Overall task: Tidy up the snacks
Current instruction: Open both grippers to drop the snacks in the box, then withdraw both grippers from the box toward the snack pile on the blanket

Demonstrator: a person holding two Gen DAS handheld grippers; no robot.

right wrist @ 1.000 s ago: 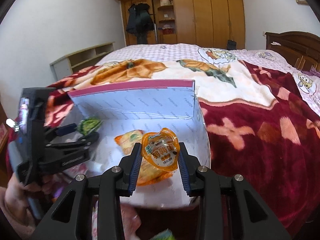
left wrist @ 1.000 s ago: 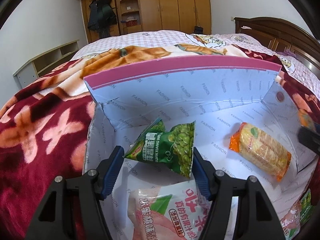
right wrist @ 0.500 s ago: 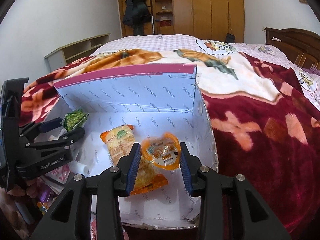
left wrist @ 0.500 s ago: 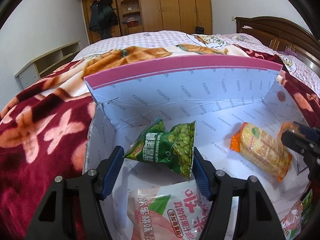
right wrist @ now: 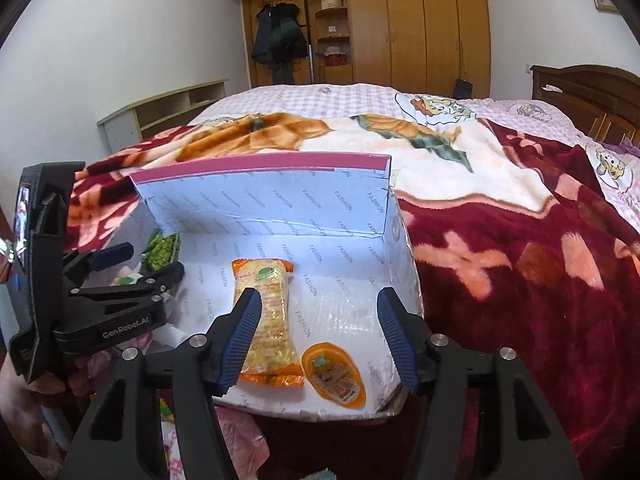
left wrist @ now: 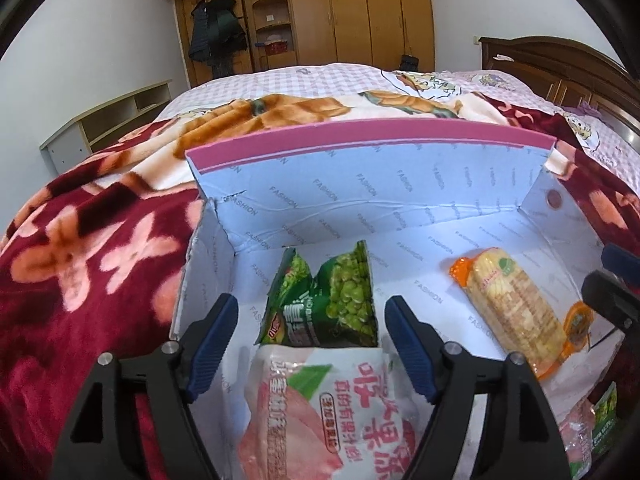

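Observation:
A white box (left wrist: pixel 400 200) with a pink-edged flap lies open on the bed; it also shows in the right wrist view (right wrist: pixel 280 204). My left gripper (left wrist: pixel 310 344) is open above a green pea packet (left wrist: pixel 332 304) lying in the box, with a pink packet (left wrist: pixel 332 412) below it. My right gripper (right wrist: pixel 320 340) is open and empty above a small orange cup snack (right wrist: pixel 334 372) lying on the box floor beside a yellow-orange cracker pack (right wrist: pixel 266 316). The cracker pack (left wrist: pixel 516 312) and the cup snack (left wrist: pixel 576 324) also show in the left wrist view.
A dark red flowered blanket (right wrist: pixel 520 280) covers the bed around the box. More snack packets (left wrist: pixel 588 428) lie at the box's near right. A wooden wardrobe (right wrist: pixel 400 24) and headboard (left wrist: pixel 560 64) stand behind. The left gripper (right wrist: pixel 120 296) sits close at the left in the right wrist view.
Both grippers have opened. The pea packet has dropped from the left gripper onto the box floor, and the orange cup snack has dropped from the right gripper beside the cracker pack.

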